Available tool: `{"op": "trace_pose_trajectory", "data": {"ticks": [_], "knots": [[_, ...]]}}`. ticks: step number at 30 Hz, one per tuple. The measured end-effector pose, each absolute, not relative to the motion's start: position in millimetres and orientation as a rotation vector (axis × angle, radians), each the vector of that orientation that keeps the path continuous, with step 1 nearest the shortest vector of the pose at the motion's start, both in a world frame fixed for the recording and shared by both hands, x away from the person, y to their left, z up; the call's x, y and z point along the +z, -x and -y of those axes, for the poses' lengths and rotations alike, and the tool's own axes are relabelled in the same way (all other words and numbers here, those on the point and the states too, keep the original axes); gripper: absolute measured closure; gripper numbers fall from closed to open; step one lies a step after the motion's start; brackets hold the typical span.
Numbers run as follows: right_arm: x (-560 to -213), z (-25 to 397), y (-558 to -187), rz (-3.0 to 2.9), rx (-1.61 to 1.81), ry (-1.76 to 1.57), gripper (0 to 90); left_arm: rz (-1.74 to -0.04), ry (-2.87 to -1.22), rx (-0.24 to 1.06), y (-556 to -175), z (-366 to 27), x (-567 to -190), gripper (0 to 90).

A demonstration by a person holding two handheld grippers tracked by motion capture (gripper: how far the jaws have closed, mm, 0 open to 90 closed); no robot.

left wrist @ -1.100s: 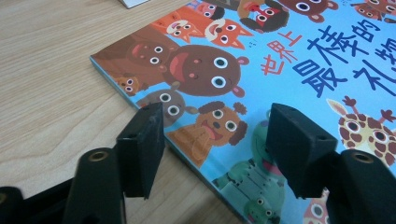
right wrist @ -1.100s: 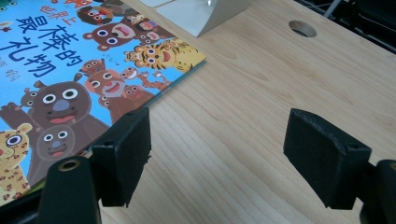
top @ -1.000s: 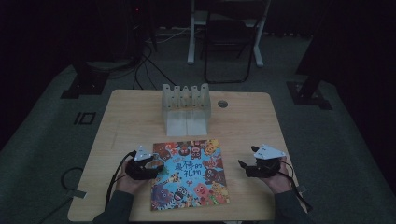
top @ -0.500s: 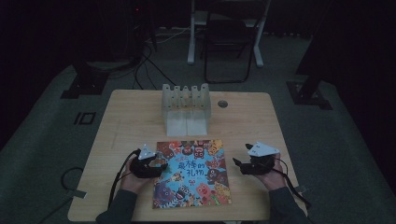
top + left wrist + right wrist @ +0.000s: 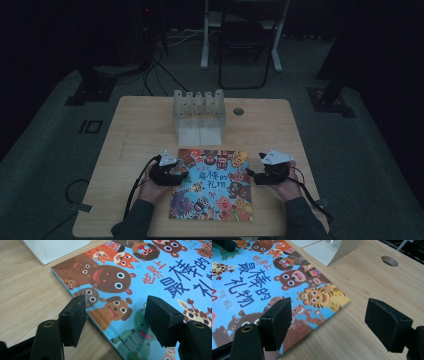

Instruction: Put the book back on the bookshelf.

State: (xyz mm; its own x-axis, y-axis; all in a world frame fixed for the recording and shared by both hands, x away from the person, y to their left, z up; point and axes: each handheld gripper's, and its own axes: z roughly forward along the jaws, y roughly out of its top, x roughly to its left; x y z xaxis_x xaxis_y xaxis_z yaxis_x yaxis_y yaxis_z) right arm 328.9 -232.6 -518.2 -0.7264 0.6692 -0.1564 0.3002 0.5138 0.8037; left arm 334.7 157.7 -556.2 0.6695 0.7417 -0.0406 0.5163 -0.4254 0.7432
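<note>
Picture book (image 5: 212, 184) between 2 hand-held grippers

Bare table (image 5: 130, 150) left of my left gripper (image 5: 172, 172) and right of my right gripper (image 5: 265, 175), room to move. Picture book (image 5: 212, 185) lies flat between them. White rack (image 5: 198, 112) blocks the far middle; small hole (image 5: 238, 111) beside it.

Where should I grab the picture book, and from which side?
The picture book lies flat and thin on the table, so probably pinch an edge, not the cover. The left tool already straddles its left edge with jaws open; the right tool flanks the right edge. Come in low from either side.
</note>
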Motion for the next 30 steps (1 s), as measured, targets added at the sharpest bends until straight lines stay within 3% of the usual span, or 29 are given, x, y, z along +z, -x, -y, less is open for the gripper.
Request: {"op": "trace_pose_trajectory", "data": {"ticks": [10,30], "knots": [[-519,234,-345,-2.299,1.119,-0.831,19.5,-0.955,-2.117,0.394,-344,-147,-557,34.8],[-529,232,-376,-2.322,1.157,-0.916,12.3,-0.986,-1.997,0.480,-322,-165,-544,36.5]]}}
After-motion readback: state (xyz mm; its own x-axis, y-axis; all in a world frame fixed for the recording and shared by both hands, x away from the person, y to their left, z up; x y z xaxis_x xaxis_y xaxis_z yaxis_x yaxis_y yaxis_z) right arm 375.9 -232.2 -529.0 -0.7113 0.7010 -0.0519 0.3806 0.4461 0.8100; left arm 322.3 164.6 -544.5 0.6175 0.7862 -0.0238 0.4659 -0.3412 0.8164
